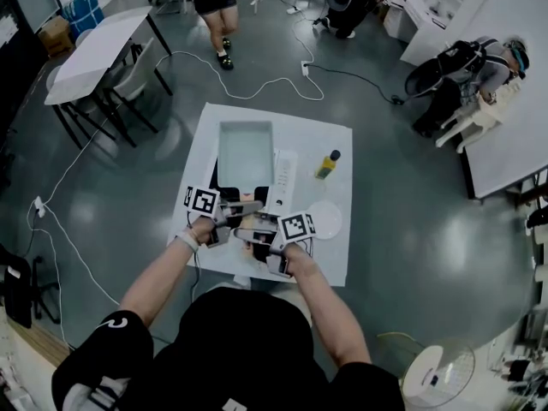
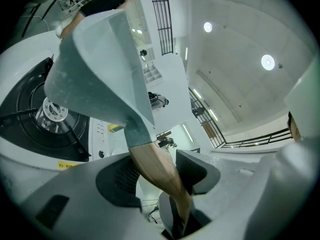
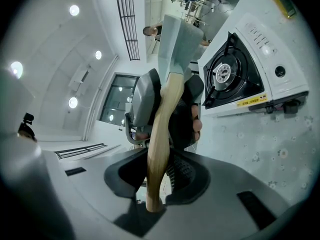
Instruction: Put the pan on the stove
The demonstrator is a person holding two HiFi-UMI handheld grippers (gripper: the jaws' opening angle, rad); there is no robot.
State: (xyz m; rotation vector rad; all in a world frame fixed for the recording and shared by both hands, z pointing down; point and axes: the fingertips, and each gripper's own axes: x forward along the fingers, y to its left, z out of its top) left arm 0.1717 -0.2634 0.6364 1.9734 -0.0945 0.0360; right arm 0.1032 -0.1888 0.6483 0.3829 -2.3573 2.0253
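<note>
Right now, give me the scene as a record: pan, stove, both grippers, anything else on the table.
pan: grey, rectangular, held over the stove, seemingly not resting on it
handle: wooden, gripped by both grippers
stove: portable gas stove on white table
left gripper: shut on handle, nearer the pan
right gripper: shut on handle, nearer its end
other: bottle, white plate, right of stove

Left gripper (image 1: 247, 206) and right gripper (image 1: 250, 233) sit close, jaws clamped.

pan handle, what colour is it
Light wooden brown; the pan handle shows best in the right gripper view.
</note>
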